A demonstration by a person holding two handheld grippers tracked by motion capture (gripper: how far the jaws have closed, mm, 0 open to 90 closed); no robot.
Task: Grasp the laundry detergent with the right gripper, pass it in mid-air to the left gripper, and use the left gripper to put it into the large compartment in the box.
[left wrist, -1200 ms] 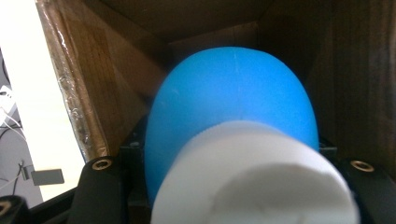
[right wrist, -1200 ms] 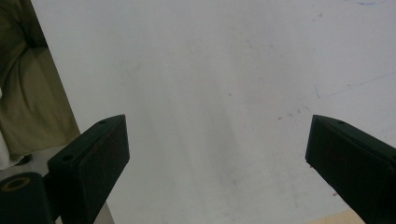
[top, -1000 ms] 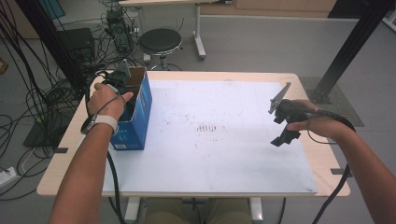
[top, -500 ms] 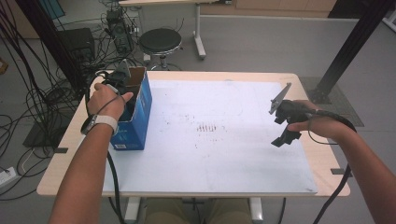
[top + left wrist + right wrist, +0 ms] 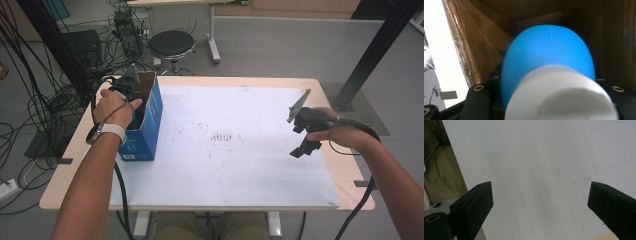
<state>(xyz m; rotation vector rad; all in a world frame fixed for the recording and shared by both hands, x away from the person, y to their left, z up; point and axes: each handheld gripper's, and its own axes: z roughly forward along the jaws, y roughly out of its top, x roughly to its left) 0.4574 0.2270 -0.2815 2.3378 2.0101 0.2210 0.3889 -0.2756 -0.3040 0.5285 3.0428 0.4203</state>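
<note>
A blue cardboard box (image 5: 150, 121) stands open-topped at the table's left edge. My left gripper (image 5: 129, 91) reaches down into it, its jaws hidden by the box wall in the high view. The left gripper view has a blue rounded bottle (image 5: 546, 52) with a white cap (image 5: 561, 95) held close between the jaws, with the brown inner walls of the box (image 5: 474, 37) around it. My right gripper (image 5: 299, 136) hovers open over the right side of the white mat (image 5: 230, 170), with nothing between its fingers (image 5: 474, 202).
The white mat covers most of the wooden table (image 5: 75, 165) and carries faint marks near its middle. A black stool (image 5: 171, 44) and tangled cables (image 5: 45, 100) sit on the floor beyond and left of the table. A black post (image 5: 375, 50) stands at the right.
</note>
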